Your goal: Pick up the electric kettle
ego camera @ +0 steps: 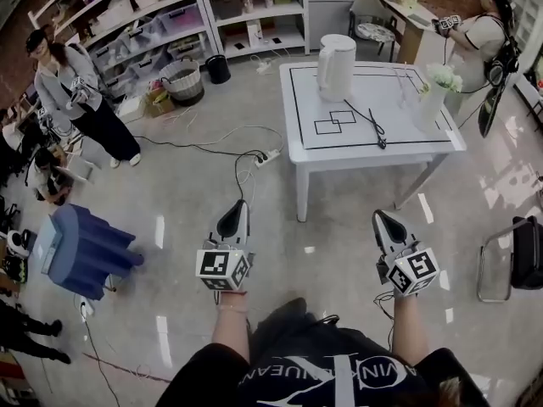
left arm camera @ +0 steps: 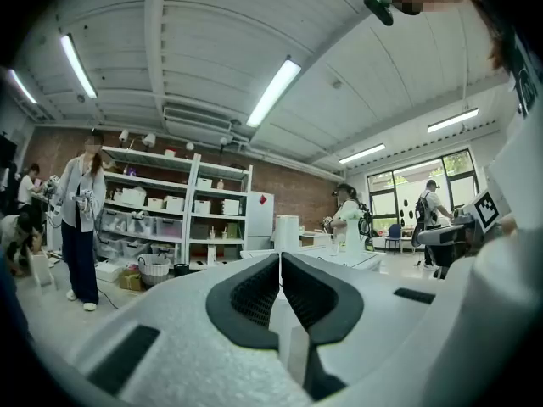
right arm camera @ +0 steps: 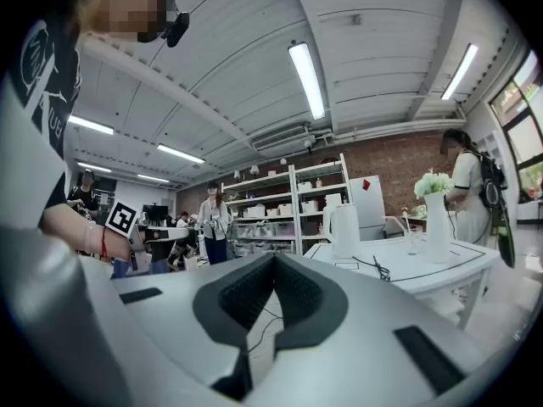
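The white electric kettle [ego camera: 336, 66] stands upright at the back left of a white table [ego camera: 316, 147], inside a black taped outline. It also shows far off in the left gripper view as a kettle [left arm camera: 287, 231] and in the right gripper view as a kettle [right arm camera: 344, 230]. My left gripper [ego camera: 237, 216] and right gripper [ego camera: 383, 223] are held level over the floor, well short of the table. Both are shut with nothing between the jaws; their tips meet at the left gripper [left arm camera: 280, 257] and the right gripper [right arm camera: 273, 259].
A white vase of flowers [ego camera: 433, 96] and a black cable [ego camera: 373, 130] share the table. A power strip with cords [ego camera: 267, 155] lies on the floor left of it. Shelves [ego camera: 170, 24], a basket [ego camera: 181, 80], a blue object [ego camera: 85, 248], a chair [ego camera: 509, 261] and several people stand around.
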`<state>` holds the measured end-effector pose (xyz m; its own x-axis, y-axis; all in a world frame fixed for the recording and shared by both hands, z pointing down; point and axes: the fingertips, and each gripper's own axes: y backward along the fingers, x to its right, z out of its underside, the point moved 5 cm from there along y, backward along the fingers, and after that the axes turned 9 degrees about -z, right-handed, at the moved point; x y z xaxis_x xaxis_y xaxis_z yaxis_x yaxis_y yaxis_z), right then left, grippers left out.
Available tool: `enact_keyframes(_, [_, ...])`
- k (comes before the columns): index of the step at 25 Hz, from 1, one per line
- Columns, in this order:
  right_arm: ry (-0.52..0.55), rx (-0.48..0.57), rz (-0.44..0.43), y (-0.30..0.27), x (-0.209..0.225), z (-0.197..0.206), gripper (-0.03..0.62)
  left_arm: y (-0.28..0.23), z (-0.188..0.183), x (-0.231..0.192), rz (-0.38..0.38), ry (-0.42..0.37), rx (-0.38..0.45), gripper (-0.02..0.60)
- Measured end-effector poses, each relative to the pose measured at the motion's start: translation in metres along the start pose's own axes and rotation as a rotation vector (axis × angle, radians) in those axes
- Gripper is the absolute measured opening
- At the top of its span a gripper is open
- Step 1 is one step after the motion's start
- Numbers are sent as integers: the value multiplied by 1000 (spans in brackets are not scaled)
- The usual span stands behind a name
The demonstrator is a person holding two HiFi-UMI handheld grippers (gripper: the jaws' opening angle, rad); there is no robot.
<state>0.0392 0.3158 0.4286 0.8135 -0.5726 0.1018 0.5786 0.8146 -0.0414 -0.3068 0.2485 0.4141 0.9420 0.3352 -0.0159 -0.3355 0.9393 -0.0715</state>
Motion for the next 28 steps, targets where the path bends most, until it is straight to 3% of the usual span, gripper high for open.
enact_keyframes(5, [12, -20, 6, 13, -1, 6, -2, 1, 5, 14, 21, 17, 2, 15])
enact_keyframes(12, [15, -26, 48, 38, 10, 8, -2, -20, -2, 43, 131, 48, 9, 23])
enact_keyframes(13, [13, -23, 56, 38, 13, 7, -2, -25, -6, 45, 147, 49, 18, 44])
enact_keyframes(15, [12, -23, 67, 39, 19, 7, -2, -37, -14, 51, 178, 44, 36, 161])
enact_keyframes(16, [13, -27, 70, 40, 21, 8, -2, -42, -16, 54, 190, 42, 41, 178])
enact_keyframes(21, [-10, -44, 88, 36, 42, 21, -2, -77, -15, 62, 213, 51, 46, 178])
enact_keyframes(28, [-26, -84, 132, 0, 101, 25, -2, -170, -7, 66, 244, 98, 42, 178])
